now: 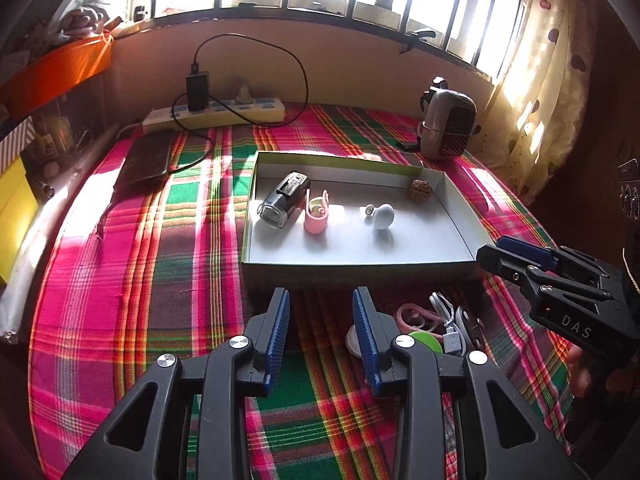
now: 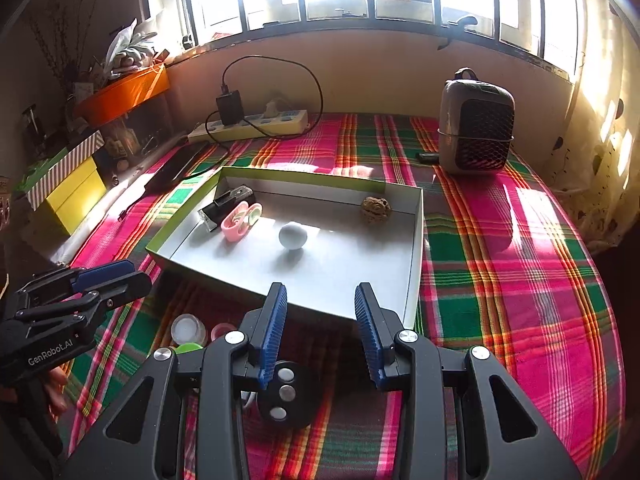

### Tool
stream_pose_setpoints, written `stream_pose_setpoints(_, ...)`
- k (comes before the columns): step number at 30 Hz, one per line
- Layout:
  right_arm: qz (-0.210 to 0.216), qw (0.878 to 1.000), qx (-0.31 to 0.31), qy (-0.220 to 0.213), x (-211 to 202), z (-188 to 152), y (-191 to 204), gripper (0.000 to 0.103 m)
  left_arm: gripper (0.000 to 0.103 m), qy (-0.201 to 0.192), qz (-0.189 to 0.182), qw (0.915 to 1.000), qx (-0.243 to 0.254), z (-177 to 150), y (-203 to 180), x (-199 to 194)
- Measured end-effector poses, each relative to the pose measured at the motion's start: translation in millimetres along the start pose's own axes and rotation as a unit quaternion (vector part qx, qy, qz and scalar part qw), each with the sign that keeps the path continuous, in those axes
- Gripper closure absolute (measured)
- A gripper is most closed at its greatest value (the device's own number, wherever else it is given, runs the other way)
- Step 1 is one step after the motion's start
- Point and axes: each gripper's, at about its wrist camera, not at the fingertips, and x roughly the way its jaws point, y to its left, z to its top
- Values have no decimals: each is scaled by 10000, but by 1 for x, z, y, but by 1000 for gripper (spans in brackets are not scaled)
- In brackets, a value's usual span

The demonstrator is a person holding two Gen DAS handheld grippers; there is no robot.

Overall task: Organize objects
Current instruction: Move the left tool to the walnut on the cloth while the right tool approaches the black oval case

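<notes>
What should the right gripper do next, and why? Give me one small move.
Probably lower the right gripper onto the black round disc just below its fingertips. Its jaws stand open with nothing between them, the disc lies on the plaid cloth outside the box, and several small items already sit inside the box, so the disc looks like the nearest thing left to put away.

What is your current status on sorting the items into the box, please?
Left gripper and right gripper open, empty. Box holds four items; black disc and small items still outside on cloth. Nothing blocking.
</notes>
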Motion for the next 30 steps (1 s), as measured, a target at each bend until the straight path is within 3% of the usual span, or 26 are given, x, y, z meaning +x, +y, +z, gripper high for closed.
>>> stream_pose_setpoints(11,150,9998,13,123,-13,-39,-3,65,71,189,-402,9990,-36,-33,-8,-3)
stream_pose_setpoints(12,190,9997,-32,128,-13,-41,-1,61,71,202,-438,9988,-9,-35,-10,-3)
stream_pose_setpoints(14,266,9995,-156,119,-14,-45,3,43,70,233,-480,9985,75,-38,-13,-3)
stream_pose_setpoints(24,184,9981,-522,275,-5,-57,14,42,69,346,-583,9974,240,-44,-23,4)
stream_pose_setpoints(30,80,9974,-584,413,3,-58,15,42,69,428,-466,9973,361,-40,-26,14)
